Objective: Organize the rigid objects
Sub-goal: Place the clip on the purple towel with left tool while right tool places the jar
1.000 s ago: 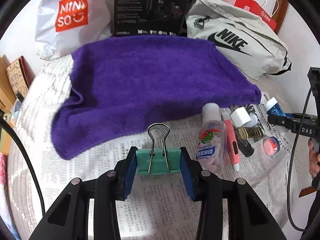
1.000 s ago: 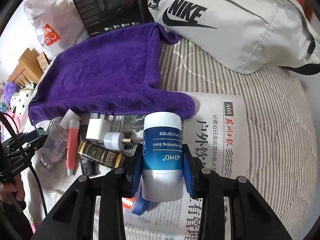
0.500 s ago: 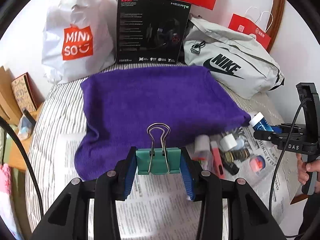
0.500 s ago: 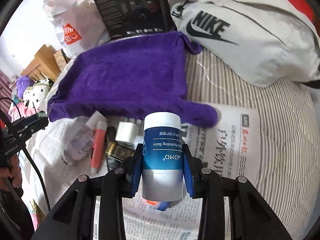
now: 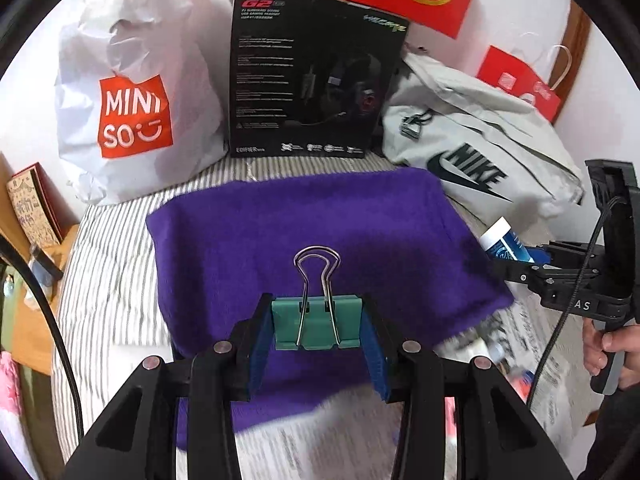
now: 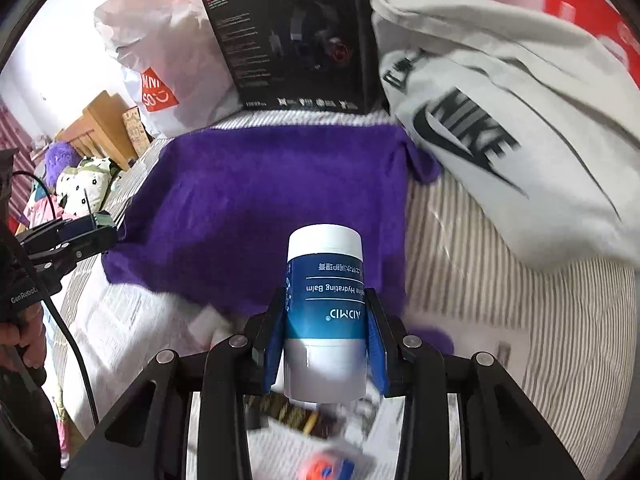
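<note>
Above the purple towel (image 5: 320, 216) on the bed:
Left claw (image 5: 318, 330): clamped a green binder clip (image 5: 316, 326).
Right claw (image 6: 325, 344): gripped a white-and-blue balm jar (image 6: 325, 304).

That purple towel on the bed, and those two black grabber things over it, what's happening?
A person is tidying small things with a grabber in each hand. The left gripper has its jaws closed on a green binder clip. The right gripper has its jaws closed on a blue and white balm tube. Both are held up in the air by the purple towel, which has nothing on it yet. More small things lie on the newspaper below.
</note>
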A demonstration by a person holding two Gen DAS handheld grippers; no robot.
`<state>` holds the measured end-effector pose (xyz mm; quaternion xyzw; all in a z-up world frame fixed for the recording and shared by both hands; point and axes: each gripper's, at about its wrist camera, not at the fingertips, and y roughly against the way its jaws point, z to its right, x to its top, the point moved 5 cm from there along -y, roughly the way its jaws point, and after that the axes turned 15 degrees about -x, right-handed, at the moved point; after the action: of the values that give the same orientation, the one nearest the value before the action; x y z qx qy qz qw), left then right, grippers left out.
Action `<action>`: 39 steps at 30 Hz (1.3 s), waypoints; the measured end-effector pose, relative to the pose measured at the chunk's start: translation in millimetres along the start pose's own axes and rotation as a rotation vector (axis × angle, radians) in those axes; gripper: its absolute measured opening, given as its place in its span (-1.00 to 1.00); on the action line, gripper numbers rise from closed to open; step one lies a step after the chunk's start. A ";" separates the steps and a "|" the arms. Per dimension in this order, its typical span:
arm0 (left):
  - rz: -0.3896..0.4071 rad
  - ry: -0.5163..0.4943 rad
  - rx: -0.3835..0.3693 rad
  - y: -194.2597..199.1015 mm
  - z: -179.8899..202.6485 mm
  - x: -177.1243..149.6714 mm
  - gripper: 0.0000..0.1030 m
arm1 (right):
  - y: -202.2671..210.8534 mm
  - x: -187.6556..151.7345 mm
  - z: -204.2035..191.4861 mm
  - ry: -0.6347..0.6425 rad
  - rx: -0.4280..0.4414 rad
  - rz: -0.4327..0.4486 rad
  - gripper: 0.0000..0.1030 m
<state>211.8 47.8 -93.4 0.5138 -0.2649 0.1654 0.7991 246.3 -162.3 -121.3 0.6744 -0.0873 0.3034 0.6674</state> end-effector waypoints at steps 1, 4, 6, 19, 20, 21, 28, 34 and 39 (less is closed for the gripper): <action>-0.001 0.003 0.006 -6.1 -5.3 6.3 -0.24 | -4.1 5.3 -2.2 0.003 0.003 0.001 -0.30; -0.002 0.025 0.000 -19.5 -19.0 18.5 -0.24 | -20.2 26.3 -8.6 0.003 0.015 -0.005 -0.30; 0.001 0.043 -0.001 -30.3 -29.0 27.1 -0.24 | -30.4 37.8 -13.7 0.013 0.016 -0.005 -0.29; -0.080 0.102 0.004 -95.5 -66.4 44.3 -0.24 | -110.6 76.1 -27.1 0.043 -0.039 -0.093 -0.30; -0.086 0.100 0.006 -97.8 -67.1 44.1 -0.24 | -113.5 77.1 -27.3 0.048 -0.052 -0.094 -0.30; -0.091 0.096 0.013 -99.0 -67.7 42.3 -0.24 | -115.8 77.9 -27.8 0.057 -0.063 -0.096 -0.30; -0.136 0.074 0.051 -114.1 -69.2 44.1 -0.24 | -122.6 82.3 -31.4 0.088 -0.079 -0.093 -0.29; -0.154 0.044 0.061 -117.7 -63.1 41.6 0.07 | -122.1 80.7 -34.9 0.117 -0.042 -0.099 -0.06; -0.191 -0.014 0.130 -114.0 -52.8 23.8 0.30 | -118.9 72.9 -39.4 0.134 -0.019 -0.111 0.36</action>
<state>305.4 48.0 -180.4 0.5885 -0.2089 0.1016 0.7744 355.3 -92.6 -186.7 0.6502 -0.0076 0.3094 0.6939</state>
